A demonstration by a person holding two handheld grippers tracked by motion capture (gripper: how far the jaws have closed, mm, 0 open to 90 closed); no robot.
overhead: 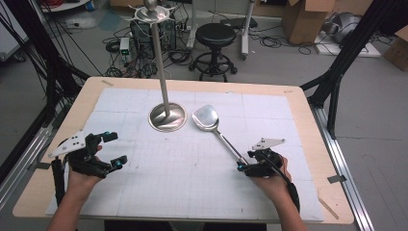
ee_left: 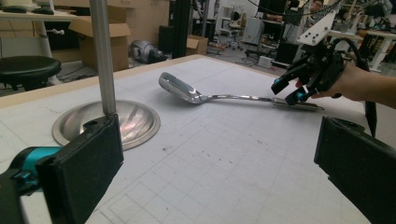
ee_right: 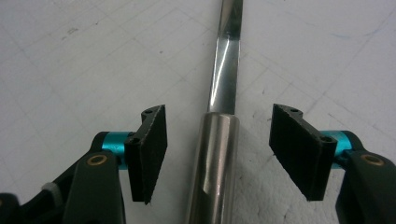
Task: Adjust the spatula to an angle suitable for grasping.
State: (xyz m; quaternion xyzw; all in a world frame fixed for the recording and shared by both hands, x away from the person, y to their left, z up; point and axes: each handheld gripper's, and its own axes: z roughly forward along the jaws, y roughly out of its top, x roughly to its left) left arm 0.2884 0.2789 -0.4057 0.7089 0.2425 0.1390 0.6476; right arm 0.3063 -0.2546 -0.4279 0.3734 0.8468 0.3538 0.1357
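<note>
A steel spatula (overhead: 207,118) lies flat on the white gridded mat, its blade beside the stand's round base (overhead: 167,117) and its handle running toward the near right. My right gripper (overhead: 245,161) sits low over the handle's end. In the right gripper view the round handle (ee_right: 215,158) lies between the two black pads (ee_right: 152,149) with a gap on each side, so my right gripper (ee_right: 217,154) is open. My left gripper (overhead: 116,149) is at the near left of the mat, open and holding nothing (ee_left: 219,177). It looks across at the spatula (ee_left: 180,88) and the right gripper (ee_left: 287,93).
The stand's thin steel pole (overhead: 161,62) rises from the base to a hooked ring at the top. Beyond the table (overhead: 298,96) stand a black stool (overhead: 215,36), cardboard boxes (overhead: 303,19) and cables. Black frame struts (overhead: 337,72) flank the table on both sides.
</note>
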